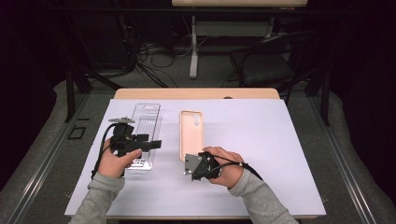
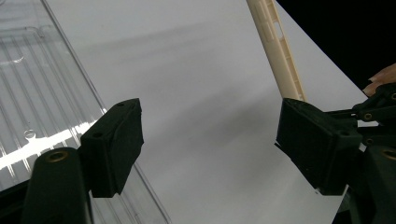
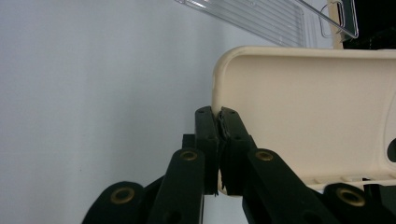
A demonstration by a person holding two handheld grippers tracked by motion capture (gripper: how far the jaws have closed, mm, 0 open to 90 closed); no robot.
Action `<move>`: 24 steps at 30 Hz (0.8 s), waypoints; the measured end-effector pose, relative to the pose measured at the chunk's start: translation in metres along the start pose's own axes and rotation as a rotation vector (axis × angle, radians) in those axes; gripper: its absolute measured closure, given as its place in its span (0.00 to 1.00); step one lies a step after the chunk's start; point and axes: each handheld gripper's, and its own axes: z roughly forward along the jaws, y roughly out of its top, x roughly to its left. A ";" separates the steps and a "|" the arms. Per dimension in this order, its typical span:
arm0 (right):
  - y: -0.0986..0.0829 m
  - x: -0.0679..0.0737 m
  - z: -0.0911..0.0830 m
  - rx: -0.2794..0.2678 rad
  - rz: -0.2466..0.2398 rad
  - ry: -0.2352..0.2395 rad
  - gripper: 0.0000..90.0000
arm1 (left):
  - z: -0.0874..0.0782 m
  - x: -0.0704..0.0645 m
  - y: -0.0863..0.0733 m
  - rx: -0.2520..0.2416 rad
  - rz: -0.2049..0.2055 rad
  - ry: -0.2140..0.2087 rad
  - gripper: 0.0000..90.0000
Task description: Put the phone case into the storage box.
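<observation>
**Right gripper pinches the case's thin rim**

Right gripper [image 3: 218,122] has its jaws pressed together on the near edge of the beige phone case [image 1: 191,133], mid-frame on the white table cover [image 1: 261,154]. That thin grip could slip or flex. Left gripper [image 2: 210,140], spread wide, hovers over the clear plastic tray [image 1: 145,126], seemingly just beside the case.

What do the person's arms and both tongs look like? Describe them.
Both forearms wear grey sleeves. The left tongs and right tongs are black, with boxy jaw pads on link arms pinned by brass-coloured rivets. A black cable trails from each. The right tongs carry a grey three-cornered plate.
</observation>
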 end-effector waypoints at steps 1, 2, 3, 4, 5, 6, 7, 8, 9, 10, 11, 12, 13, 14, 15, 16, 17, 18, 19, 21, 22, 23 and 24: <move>0.000 0.000 0.000 0.001 -0.002 -0.003 0.98 | 0.001 0.000 0.000 0.004 0.003 -0.004 0.27; 0.000 0.001 0.000 0.002 -0.005 -0.004 0.98 | 0.002 -0.001 0.000 0.006 0.003 -0.007 0.27; 0.001 0.001 0.001 0.003 -0.005 -0.004 0.98 | 0.003 -0.001 0.000 0.009 0.006 -0.007 0.28; 0.001 0.002 0.001 0.001 -0.006 -0.005 0.98 | 0.004 -0.002 0.000 0.015 0.004 -0.005 0.29; 0.001 0.002 0.001 0.001 -0.006 -0.005 0.98 | 0.005 -0.002 0.000 0.022 0.009 -0.002 0.30; 0.001 0.002 0.001 0.002 -0.011 -0.006 0.98 | 0.007 -0.003 0.001 0.030 0.005 -0.003 0.31; 0.001 0.002 0.001 0.000 -0.010 -0.008 0.98 | 0.008 -0.003 0.002 0.033 0.004 0.002 0.32; 0.001 0.002 0.001 -0.001 -0.010 -0.008 0.98 | 0.009 -0.004 0.003 0.038 0.007 0.005 0.32; 0.001 0.002 0.001 0.000 -0.009 -0.008 0.98 | 0.010 -0.005 0.004 0.040 0.007 0.006 0.32; 0.001 0.002 0.000 0.001 -0.009 -0.009 0.98 | 0.012 -0.006 0.006 0.044 0.006 0.007 0.33; 0.001 0.002 0.000 0.002 -0.006 -0.011 0.98 | 0.013 -0.007 0.007 0.048 0.006 0.005 0.33; 0.001 0.002 0.000 0.003 -0.005 -0.013 0.98 | 0.015 -0.008 0.008 0.048 0.003 0.003 0.33; 0.001 0.002 0.000 0.004 -0.001 -0.014 0.98 | 0.016 -0.009 0.010 0.048 0.003 -0.002 0.33; 0.001 0.002 0.000 0.005 -0.003 -0.016 0.98 | 0.017 -0.010 0.012 0.048 0.002 -0.007 0.33; 0.001 0.002 0.000 0.005 -0.002 -0.017 0.98 | 0.017 -0.010 0.012 0.048 0.002 -0.007 0.34; 0.001 0.002 0.000 0.004 -0.001 -0.017 0.98 | 0.019 -0.012 0.015 0.035 -0.003 -0.012 0.33; 0.001 0.002 0.000 0.004 0.000 -0.016 0.98 | 0.019 -0.013 0.017 0.030 -0.002 -0.013 0.33; 0.001 0.002 0.001 0.003 -0.003 -0.017 0.98 | 0.020 -0.014 0.018 0.021 -0.010 -0.010 0.33; 0.001 0.002 0.001 0.004 -0.005 -0.017 0.98 | 0.021 -0.015 0.019 0.016 -0.011 -0.013 0.33; 0.000 0.002 0.002 0.008 -0.003 -0.018 0.98 | 0.023 -0.016 0.021 0.017 -0.010 -0.031 0.35; 0.000 0.002 0.002 0.008 0.000 -0.019 0.98 | 0.024 -0.017 0.022 0.014 -0.014 -0.041 0.36; 0.000 0.002 0.002 0.011 0.003 -0.017 0.98 | 0.025 -0.018 0.022 0.012 -0.017 -0.053 0.37; 0.000 0.002 0.003 0.011 0.002 -0.019 0.98 | 0.027 -0.019 0.022 0.010 -0.022 -0.065 0.38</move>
